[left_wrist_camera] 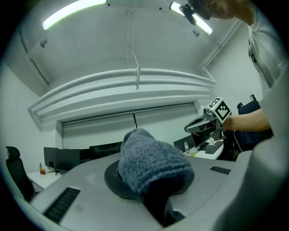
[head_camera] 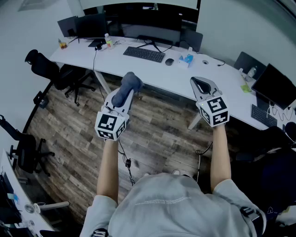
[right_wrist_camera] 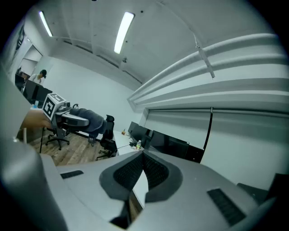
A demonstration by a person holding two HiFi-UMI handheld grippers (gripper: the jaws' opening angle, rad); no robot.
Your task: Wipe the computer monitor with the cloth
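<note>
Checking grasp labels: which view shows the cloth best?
Left gripper view: the cloth fills the centre, clamped in the left tool. Head view shows the cloth small, from above. Right gripper view shows the cloth tiny and far off, at left.

The cloth looks fuzzy, the right tool matt plastic, the floor wood-grained, the monitor perhaps glossy.

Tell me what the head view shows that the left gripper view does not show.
Only the head view: the wooden floor and the black cable lying on it. Only the left gripper view: the ceiling lights. Both: the grey cloth held in the left gripper, and the right gripper, shut and empty.
</note>
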